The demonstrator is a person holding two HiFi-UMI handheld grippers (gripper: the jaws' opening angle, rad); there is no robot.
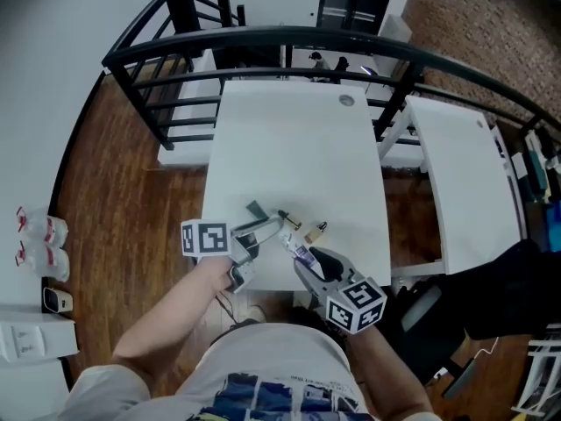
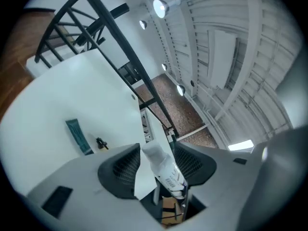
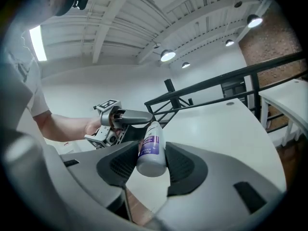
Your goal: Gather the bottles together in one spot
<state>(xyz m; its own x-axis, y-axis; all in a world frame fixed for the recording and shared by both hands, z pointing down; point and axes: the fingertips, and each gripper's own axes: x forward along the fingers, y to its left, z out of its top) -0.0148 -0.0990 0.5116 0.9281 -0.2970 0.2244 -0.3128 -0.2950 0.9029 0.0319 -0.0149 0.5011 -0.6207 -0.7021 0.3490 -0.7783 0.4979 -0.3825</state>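
Two grippers of mine meet on one white bottle [image 3: 151, 150] with a purple label, held in the air just over the near edge of the table [image 1: 298, 147]. My right gripper [image 3: 153, 170] is clamped on the bottle's lower body, base toward its own camera, which leaves the upper end free for the other hand. I judge this to be a pass or a re-grip before the bottle goes to the gathering spot. My left gripper [image 2: 156, 167] straddles that upper end with its jaws spread wide. The bottle sits close against one pad, perhaps touching it, while a gap shows at the other, so nothing is squeezed there. Further out on the table lie a teal strip [image 2: 77, 136] and a small dark item with a gold tip [image 2: 101, 143]; I cannot tell whether that item is a bottle. In the right gripper view the left gripper covers the cap, the label print is too small to read, and the head view shows the meeting point very small.
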